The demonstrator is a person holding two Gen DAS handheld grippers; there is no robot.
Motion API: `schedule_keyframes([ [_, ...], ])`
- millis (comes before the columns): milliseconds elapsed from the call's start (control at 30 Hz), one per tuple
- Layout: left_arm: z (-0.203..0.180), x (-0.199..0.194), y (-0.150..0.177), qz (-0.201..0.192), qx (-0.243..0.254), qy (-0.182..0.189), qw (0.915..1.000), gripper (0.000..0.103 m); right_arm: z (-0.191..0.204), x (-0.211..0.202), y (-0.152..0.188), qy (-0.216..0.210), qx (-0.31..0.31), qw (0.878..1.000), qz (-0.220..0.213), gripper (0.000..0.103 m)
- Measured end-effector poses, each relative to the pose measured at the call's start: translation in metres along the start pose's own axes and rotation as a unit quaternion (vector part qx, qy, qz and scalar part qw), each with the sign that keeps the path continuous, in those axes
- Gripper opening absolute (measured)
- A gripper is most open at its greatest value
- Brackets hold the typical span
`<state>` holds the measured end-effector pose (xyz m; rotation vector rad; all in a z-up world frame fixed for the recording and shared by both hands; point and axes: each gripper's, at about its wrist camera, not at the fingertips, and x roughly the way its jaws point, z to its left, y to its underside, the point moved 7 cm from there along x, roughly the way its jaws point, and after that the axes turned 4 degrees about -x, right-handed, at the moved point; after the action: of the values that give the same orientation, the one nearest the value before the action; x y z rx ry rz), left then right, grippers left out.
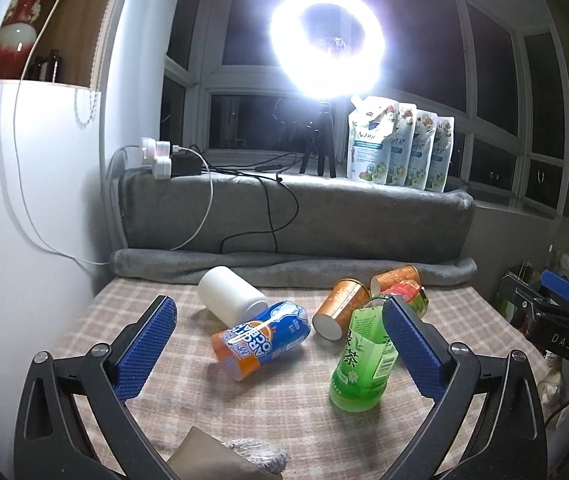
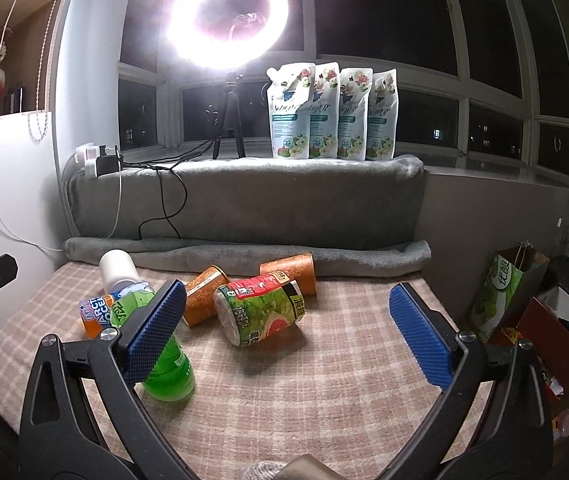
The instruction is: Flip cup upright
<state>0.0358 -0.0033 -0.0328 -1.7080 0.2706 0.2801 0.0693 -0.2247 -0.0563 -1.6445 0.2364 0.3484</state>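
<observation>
Several cups lie on the checked cloth (image 1: 188, 412). A green cup (image 1: 362, 360) stands on end near my left gripper's right finger; it also shows in the right wrist view (image 2: 170, 372). A blue-orange cup (image 1: 262, 340), a white cup (image 1: 230, 294), two orange cups (image 1: 340, 308) (image 1: 396, 278) and a red-green cup (image 2: 262, 312) lie on their sides. My left gripper (image 1: 280, 352) is open and empty above the blue-orange cup. My right gripper (image 2: 288, 334) is open and empty around the red-green cup.
A grey blanket roll (image 1: 292, 268) and a padded ledge (image 2: 244, 196) bound the far side. A ring light (image 1: 326, 40), chargers with cables (image 1: 168, 160) and several pouches (image 2: 332, 112) stand on the ledge. A white wall (image 1: 24, 220) is left; bags (image 2: 508, 292) right.
</observation>
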Motion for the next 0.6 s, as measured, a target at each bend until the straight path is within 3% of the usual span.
schedule_keyframes([
  [600, 0.0008, 0.0034, 0.004, 0.012, -0.009, 0.004, 0.9999, 0.102, 0.0089, 0.0024, 0.0006, -0.008, -0.008, 1.0, 0.006, 0.103],
])
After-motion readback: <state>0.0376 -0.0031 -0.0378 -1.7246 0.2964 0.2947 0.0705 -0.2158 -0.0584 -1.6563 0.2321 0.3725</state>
